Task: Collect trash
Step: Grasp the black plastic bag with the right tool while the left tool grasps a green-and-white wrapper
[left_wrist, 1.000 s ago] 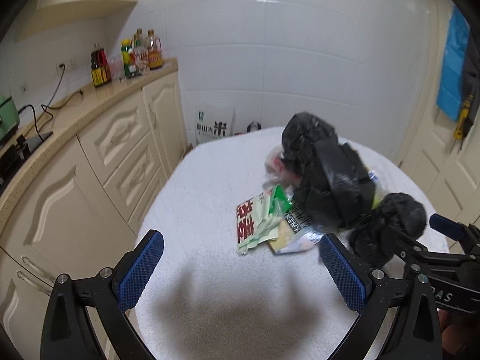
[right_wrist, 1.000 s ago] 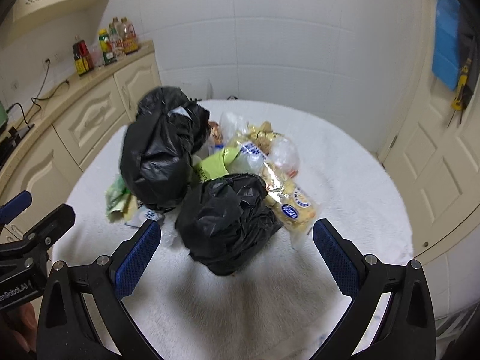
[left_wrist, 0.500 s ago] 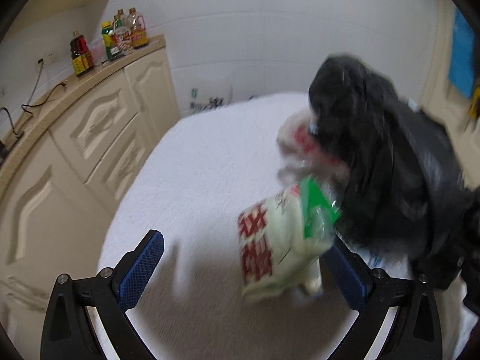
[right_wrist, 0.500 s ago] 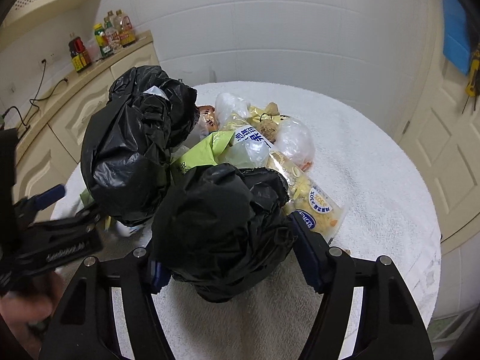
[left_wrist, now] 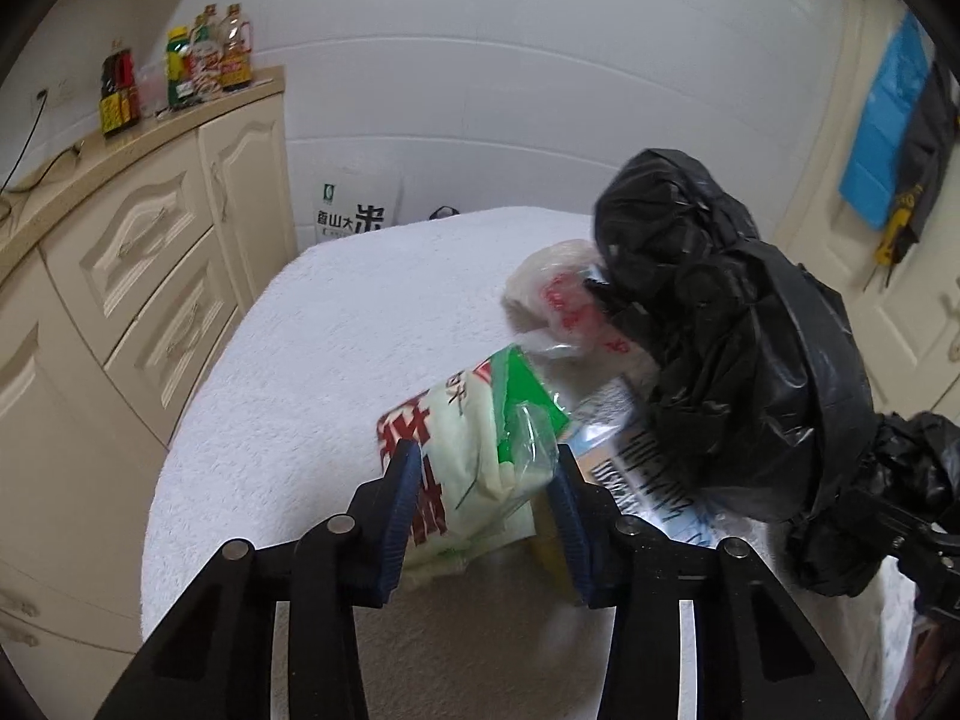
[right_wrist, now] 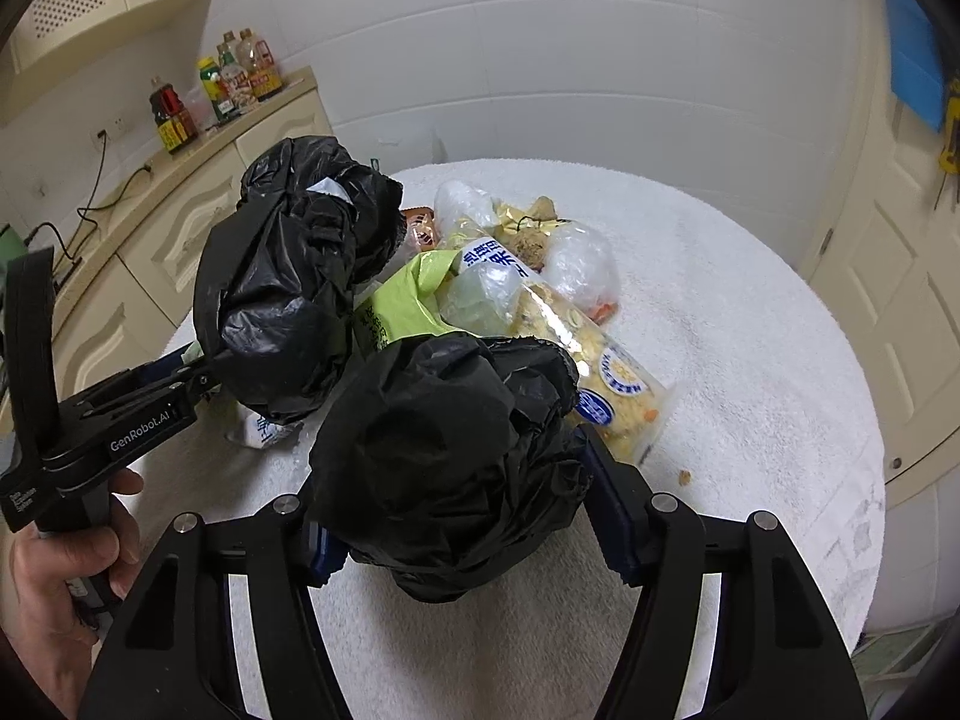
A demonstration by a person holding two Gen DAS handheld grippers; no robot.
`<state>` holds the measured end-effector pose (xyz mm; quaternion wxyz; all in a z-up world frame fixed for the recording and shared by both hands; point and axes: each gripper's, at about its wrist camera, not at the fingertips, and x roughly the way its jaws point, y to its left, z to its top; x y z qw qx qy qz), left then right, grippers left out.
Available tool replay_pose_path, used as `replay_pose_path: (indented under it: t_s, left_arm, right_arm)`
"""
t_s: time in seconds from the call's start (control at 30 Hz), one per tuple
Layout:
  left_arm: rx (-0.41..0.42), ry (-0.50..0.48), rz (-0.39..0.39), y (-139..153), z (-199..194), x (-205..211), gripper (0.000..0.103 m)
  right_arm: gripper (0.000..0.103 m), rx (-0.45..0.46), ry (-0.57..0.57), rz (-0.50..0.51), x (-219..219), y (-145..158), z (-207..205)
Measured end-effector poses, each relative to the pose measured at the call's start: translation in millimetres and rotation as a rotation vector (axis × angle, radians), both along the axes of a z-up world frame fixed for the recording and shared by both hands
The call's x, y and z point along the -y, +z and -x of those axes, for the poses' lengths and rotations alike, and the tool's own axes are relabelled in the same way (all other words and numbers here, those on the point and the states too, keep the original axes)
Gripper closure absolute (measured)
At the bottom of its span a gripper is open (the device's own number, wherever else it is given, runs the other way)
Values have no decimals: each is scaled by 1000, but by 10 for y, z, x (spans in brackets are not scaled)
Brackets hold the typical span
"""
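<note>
A: Where is the trash?

B: Piled on the round, white-covered bench (right_wrist: 750,324). The pale green snack packet (left_wrist: 468,468) lies at the pile's near left edge, long axis running away from the left tongs (left_wrist: 483,516). It sits between the jaws, which are closing.

A: And the right tongs (right_wrist: 462,510)?

B: Closing on the small black bag (right_wrist: 444,450), pads pressed into both flanks. The large black bag (right_wrist: 288,294) stands just behind.

Even, soft indoor light; fisheye-bent edges, dark corners, perhaps slight blur.
</note>
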<state>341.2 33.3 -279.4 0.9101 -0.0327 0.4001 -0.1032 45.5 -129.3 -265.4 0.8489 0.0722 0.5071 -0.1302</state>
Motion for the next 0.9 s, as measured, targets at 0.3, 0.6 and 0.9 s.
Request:
replay_pose_path:
  t_s: [0.3,0.6,0.9]
  left_arm:
    - [-13,54,84,-24,8,-261,75]
    - [21,57,151,216,399,-540,84]
    - [65,41,183,382,709,-582,84]
  right_arm:
    - [37,14,-1,-13,2,72,153]
    - [38,45,3,-20,3,211,241]
    - [38,66,-9,-17,56,331,370]
